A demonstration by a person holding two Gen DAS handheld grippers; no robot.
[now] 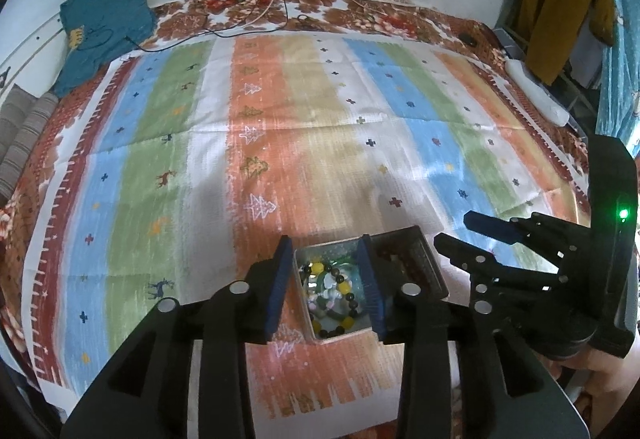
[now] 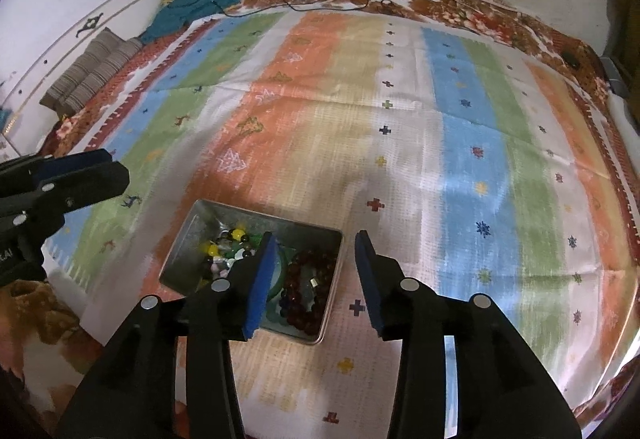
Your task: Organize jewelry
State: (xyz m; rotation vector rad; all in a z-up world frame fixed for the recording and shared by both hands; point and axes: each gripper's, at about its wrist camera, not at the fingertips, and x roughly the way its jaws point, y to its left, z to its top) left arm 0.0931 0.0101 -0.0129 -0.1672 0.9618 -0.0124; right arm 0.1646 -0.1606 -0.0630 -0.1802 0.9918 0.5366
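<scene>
Right wrist: tin [image 2: 192,239] of beads [image 2: 308,279], no legible writing

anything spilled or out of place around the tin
Nothing stands out. The tin sits flat on the striped cloth, and the bead bracelets are all inside it; none lie loose on the cloth. Both grippers are open and empty.

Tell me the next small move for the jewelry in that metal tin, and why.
Probably lower the right gripper a little, shifting left, onto the dark red bead bracelet in the tin. Both grippers hang empty with jaws open above the tin, and the left gripper straddles the mixed yellow and dark beads. The bracelet lies apart on the right side, easiest to lift out alone.
</scene>
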